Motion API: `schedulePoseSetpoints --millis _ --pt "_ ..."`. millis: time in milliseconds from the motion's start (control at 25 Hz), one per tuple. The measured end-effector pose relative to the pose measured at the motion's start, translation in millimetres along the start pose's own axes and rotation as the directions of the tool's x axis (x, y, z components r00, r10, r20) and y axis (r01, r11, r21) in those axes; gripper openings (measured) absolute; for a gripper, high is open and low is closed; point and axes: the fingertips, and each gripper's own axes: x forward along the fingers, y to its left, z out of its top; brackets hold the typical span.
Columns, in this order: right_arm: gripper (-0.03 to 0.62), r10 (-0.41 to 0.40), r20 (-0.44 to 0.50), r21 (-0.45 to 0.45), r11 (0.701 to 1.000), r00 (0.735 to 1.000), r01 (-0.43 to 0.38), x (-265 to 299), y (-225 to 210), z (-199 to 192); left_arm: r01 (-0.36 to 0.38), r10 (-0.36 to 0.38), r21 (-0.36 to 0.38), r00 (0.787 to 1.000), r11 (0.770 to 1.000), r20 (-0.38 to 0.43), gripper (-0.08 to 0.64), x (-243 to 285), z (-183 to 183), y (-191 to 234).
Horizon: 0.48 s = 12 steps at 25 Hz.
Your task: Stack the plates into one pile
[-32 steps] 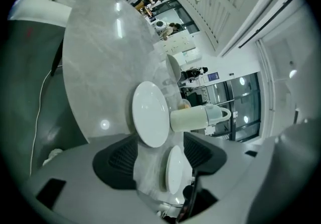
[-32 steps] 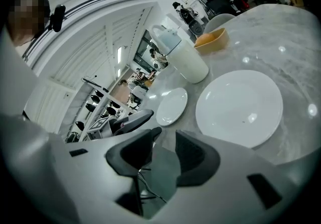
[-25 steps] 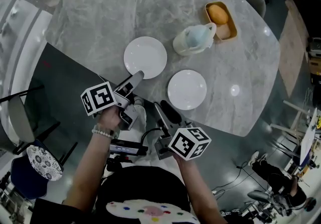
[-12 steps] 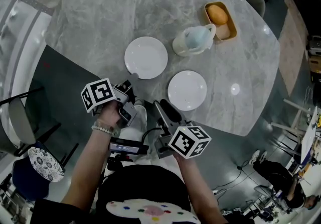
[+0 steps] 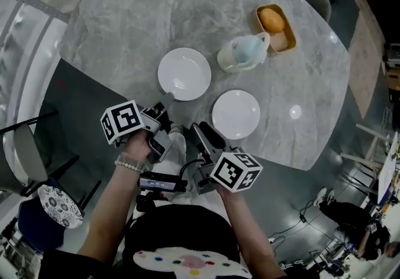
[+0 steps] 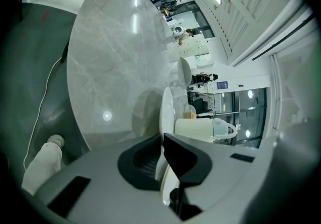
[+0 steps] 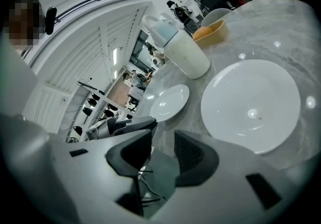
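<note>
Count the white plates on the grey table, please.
2. The far round white plate lies left of the pale lidded jug; the near round white plate lies by the grey marble table's front edge. None seems hidden.

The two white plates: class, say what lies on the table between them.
Nothing: in the head view only bare marble table separates the left plate and the right plate. The right gripper view agrees.
</note>
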Motion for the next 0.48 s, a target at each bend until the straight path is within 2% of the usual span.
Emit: schedulePoseSetpoints --millis 200,360,480 --pt "0.146 0.031 0.002 0.053 0.998 1.0 -0.031 19.4 1.1 4.4 0.004 -0.004 0.011 1.0 1.0 -0.009 0.025 -1.9 0.6 -6.0" --pt "0.146 0.055 0.018 0.137 0.989 0.998 -0.057 34.1 5.1 2.2 0.004 -0.004 0.013 1.0 1.0 -0.011 0.023 -8.4 -0.8 -8.1" --pt "0.163 0.092 0.03 0.224 0.97 0.995 -0.097 47.3 16.6 0.0 0.001 -0.001 0.016 1.0 1.0 -0.015 0.023 -14.2 -2.3 -8.5"
